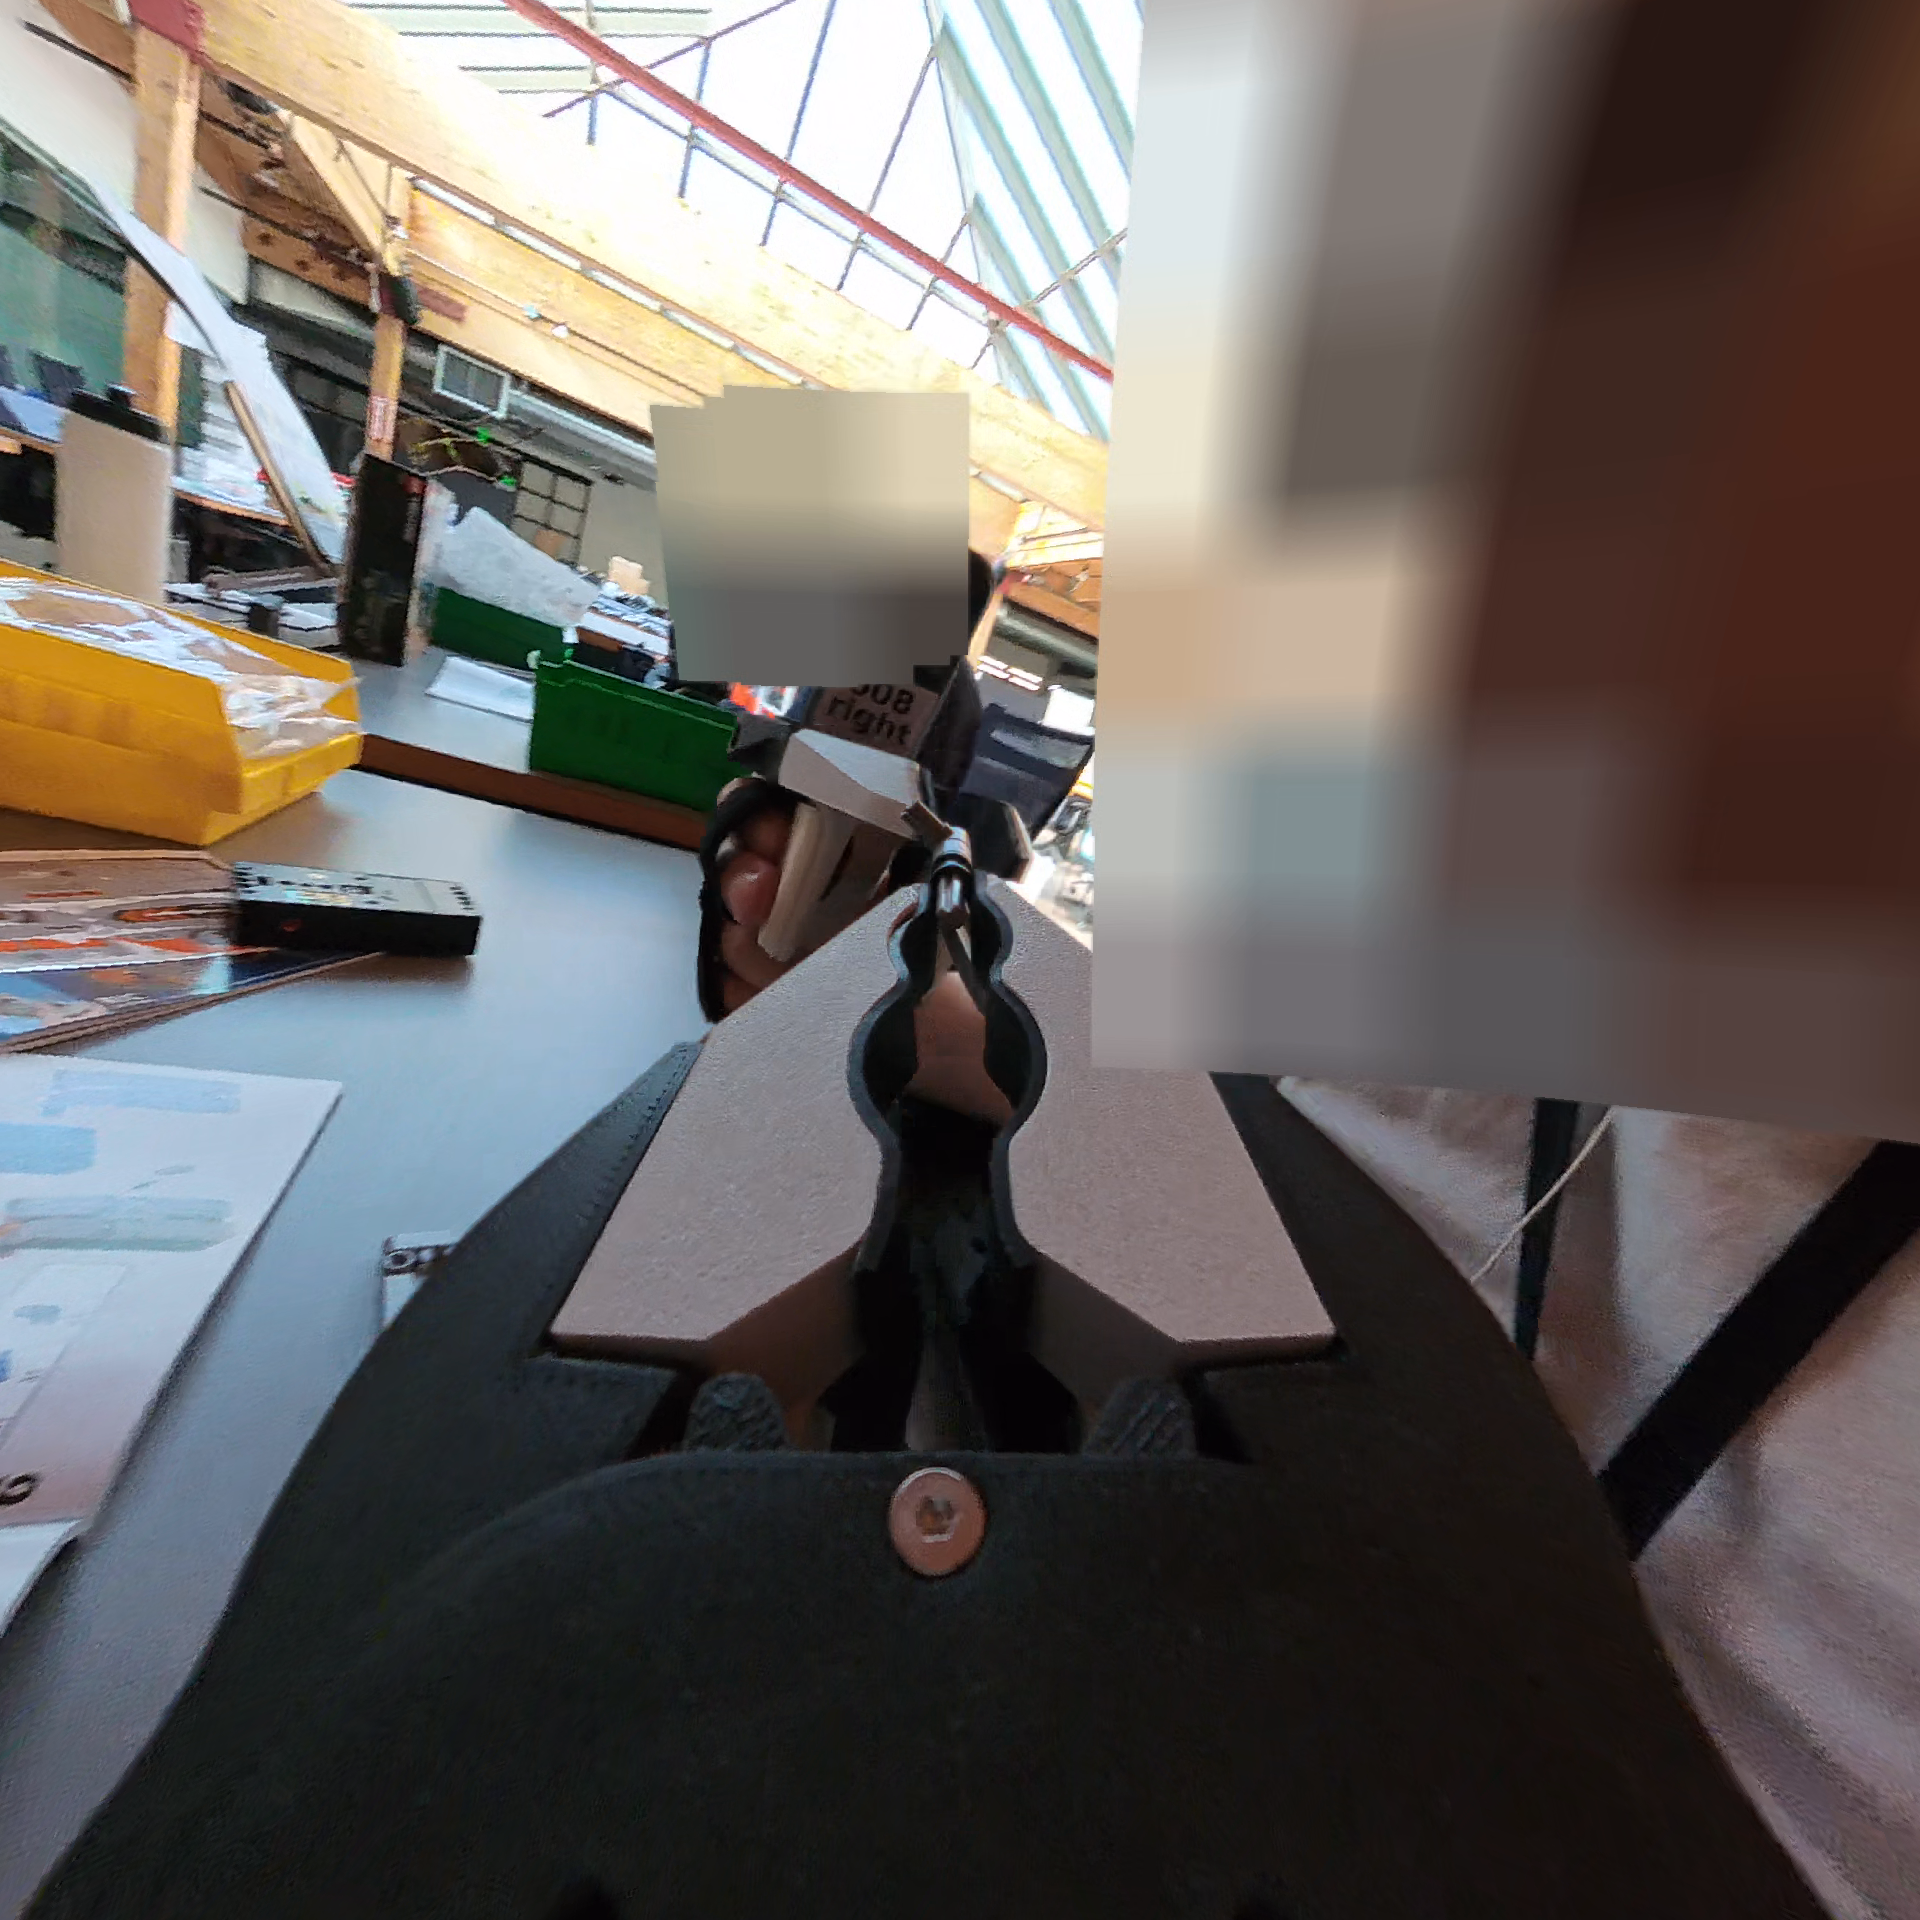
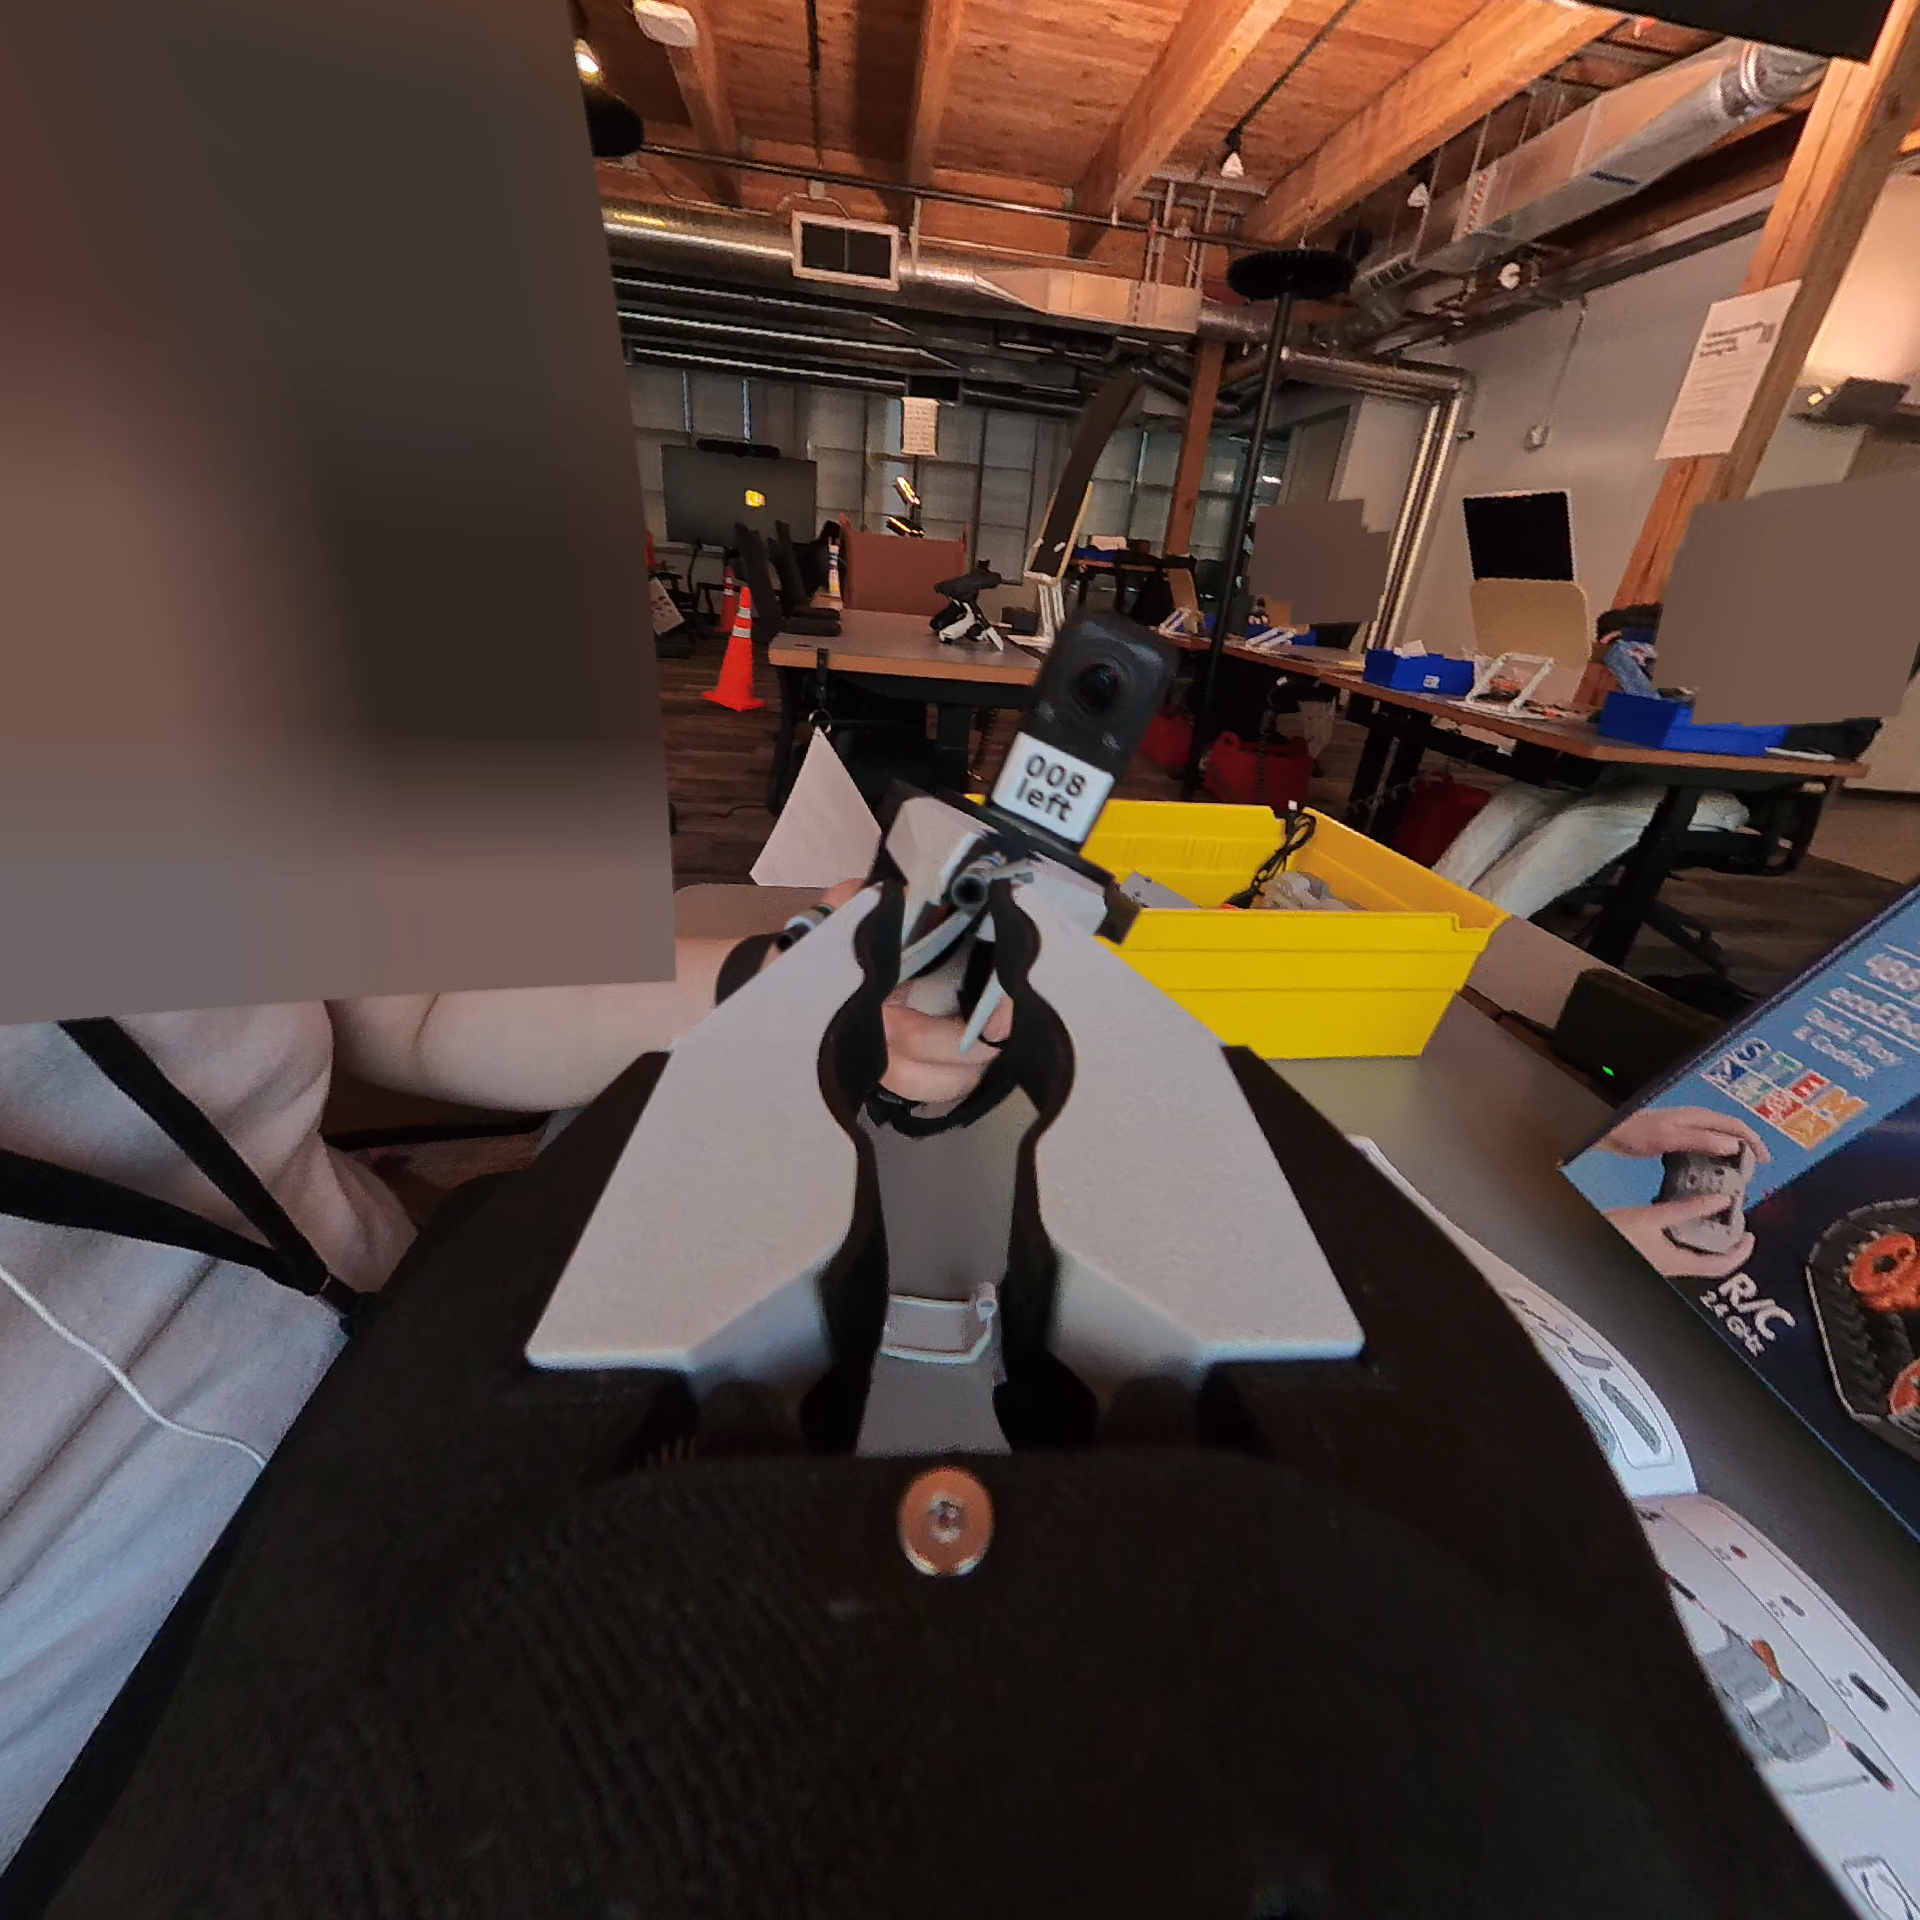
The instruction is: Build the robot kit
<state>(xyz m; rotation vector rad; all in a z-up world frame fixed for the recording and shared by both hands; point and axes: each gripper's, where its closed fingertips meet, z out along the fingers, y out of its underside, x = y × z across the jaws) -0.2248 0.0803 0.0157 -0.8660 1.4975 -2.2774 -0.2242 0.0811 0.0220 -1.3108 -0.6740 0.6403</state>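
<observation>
**Left gripper**: jaws drawn together at the tips, pinching a small dark pin with a metal end.
- Far to its left, a yellow bin holds clear bags.
- Nearer on that side, a flat black box lies on printed sheets, and a white sheet lies on the grey table.
- Ahead and slightly left stands a green bin.
- Straight ahead, tip to tip with it, is the other tool, held in a gloved hand.

**Right gripper**: jaws nearly closed, with only a narrow gap at the tips.
- The short grey pin sits in that gap.
- The facing tool's fingers reach the same spot.
- The tips overlap, so it is hard to tell whether both clamp one pin or each holds its own.
- To its left is the person's pale sleeve.
- Ahead and to the right, a second yellow bin holds grey parts and a cable.
- Close on the right are a blue kit box and an open booklet.

Both tools are raised above the table, and the pin is at their meeting point.
</observation>
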